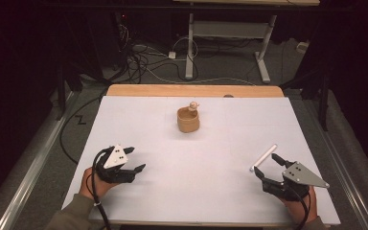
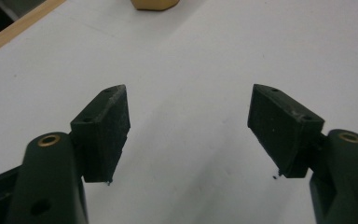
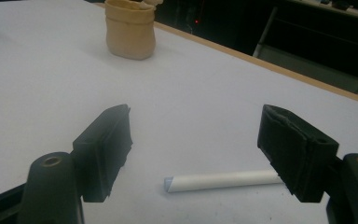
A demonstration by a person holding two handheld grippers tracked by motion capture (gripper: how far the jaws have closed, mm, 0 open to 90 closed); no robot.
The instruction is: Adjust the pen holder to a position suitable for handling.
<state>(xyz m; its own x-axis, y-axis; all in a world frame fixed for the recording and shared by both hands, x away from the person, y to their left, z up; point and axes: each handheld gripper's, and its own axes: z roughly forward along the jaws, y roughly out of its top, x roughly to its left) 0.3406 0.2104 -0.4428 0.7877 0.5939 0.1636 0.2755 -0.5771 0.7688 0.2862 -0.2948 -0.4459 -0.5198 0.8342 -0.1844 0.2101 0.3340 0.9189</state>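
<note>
Right tongs [image 3: 193,149] spread around a white tube [image 3: 223,180] lying on the near-right surface [image 1: 211,143] — left tongs [image 2: 189,133] spread, empty; a tan cup [image 1: 188,120] stands far off.

left gripper [image 1: 135,159]: jaws apart, nothing between | right gripper [image 1: 266,168]: jaws apart, low

White-topped table [image 1: 196,158], a tan cup [image 1: 188,120] mid-far, a white tube [image 1: 263,157] near right.
</note>
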